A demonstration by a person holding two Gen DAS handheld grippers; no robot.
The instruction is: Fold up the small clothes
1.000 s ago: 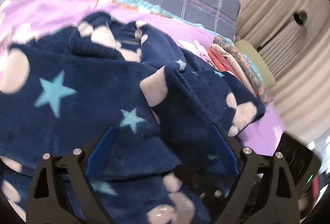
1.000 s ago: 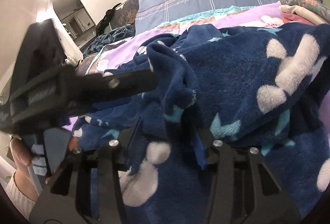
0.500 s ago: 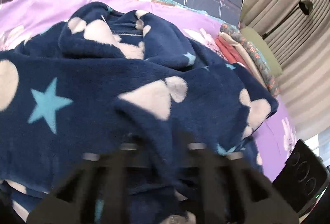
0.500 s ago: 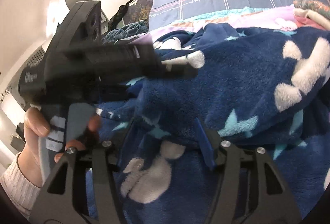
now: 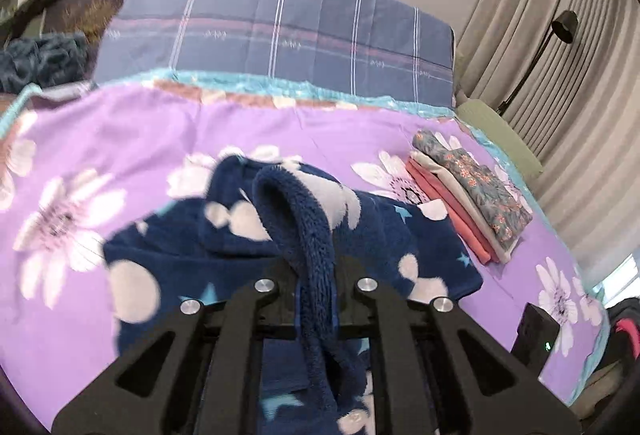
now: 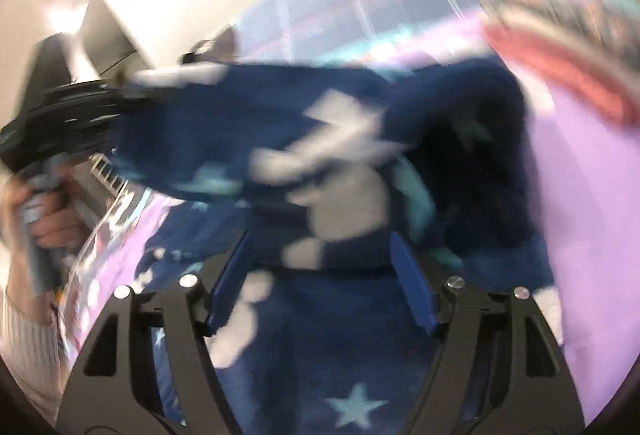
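A navy fleece garment (image 5: 372, 235) with white blobs and teal stars lies bunched on the purple floral bedspread (image 5: 120, 139). My left gripper (image 5: 314, 275) is shut on a fold of the garment and holds it lifted above the bed. In the blurred right wrist view the garment (image 6: 280, 139) stretches from the left gripper (image 6: 80, 107) at the left across the frame. My right gripper (image 6: 320, 267) is open, its blue pads either side of the fleece below the lifted part.
A stack of folded clothes (image 5: 468, 203), coral, cream and floral, sits at the right of the bed, blurred in the right wrist view (image 6: 560, 59). A plaid pillow (image 5: 280, 31) lies at the head. Curtains (image 5: 560, 75) and a lamp stand to the right.
My left gripper has shut on a fold of the garment and lifted it, showing more of the bedspread. My right gripper has opened wider and that view has blurred with motion.
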